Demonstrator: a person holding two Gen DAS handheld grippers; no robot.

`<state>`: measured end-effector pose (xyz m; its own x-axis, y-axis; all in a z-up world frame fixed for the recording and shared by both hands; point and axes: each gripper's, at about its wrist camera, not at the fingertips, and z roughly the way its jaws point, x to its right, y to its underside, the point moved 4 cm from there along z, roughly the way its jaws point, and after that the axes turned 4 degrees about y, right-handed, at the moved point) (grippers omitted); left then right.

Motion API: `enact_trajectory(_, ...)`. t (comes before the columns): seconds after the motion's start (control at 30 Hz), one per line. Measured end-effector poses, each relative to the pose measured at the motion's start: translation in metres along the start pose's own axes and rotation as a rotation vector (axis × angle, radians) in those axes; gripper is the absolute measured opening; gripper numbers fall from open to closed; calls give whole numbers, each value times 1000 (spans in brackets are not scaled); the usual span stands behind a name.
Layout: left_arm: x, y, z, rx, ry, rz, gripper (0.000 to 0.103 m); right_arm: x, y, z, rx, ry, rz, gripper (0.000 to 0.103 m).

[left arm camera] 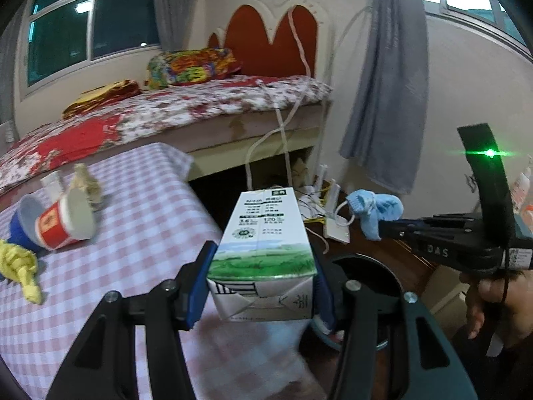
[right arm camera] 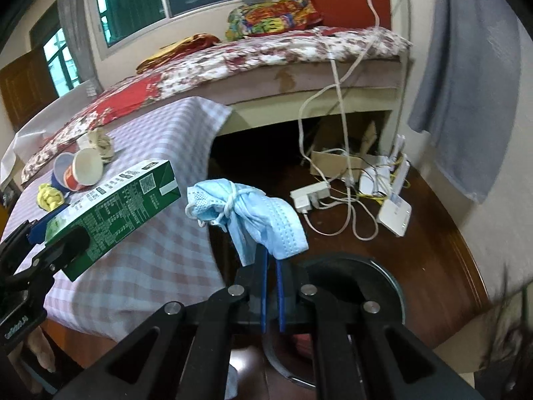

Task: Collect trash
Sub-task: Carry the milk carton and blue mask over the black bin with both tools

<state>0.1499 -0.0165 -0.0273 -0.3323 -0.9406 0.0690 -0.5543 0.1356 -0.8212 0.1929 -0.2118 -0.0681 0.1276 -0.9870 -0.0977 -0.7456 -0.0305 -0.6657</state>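
Note:
My left gripper (left arm camera: pixel 261 280) is shut on a green and white milk carton (left arm camera: pixel 263 250), held above the checked table's right edge; the carton (right arm camera: pixel 113 213) also shows at the left of the right wrist view. My right gripper (right arm camera: pixel 271 260) is shut on a crumpled blue face mask (right arm camera: pixel 253 216), which appears as a blue bundle (left arm camera: pixel 373 210) in the left wrist view. Both hang over a dark round bin (right arm camera: pixel 376 273) on the floor. On the table lie a red and white paper cup (left arm camera: pixel 63 223), a yellow crumpled wrapper (left arm camera: pixel 23 266) and a beige paper wad (left arm camera: pixel 86 180).
The pink checked table (left arm camera: pixel 133 220) stands beside a bed (left arm camera: pixel 186 106) with a floral cover. On the brown floor lie a power strip (right arm camera: pixel 309 196), white cables and routers (right arm camera: pixel 396 213). A grey curtain (left arm camera: pixel 386 100) hangs on the right. A hand (left arm camera: pixel 499 300) holds the right gripper.

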Motion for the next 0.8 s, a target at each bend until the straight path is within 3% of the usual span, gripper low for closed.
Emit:
enact_trajectory(0.43, 76, 23, 39, -107, 135, 63, 55, 78, 46, 8, -83, 109, 90, 5)
enact_trajectory(0.8, 100, 59, 89, -269, 192, 84, 55, 112, 96, 44, -215, 139, 127, 5)
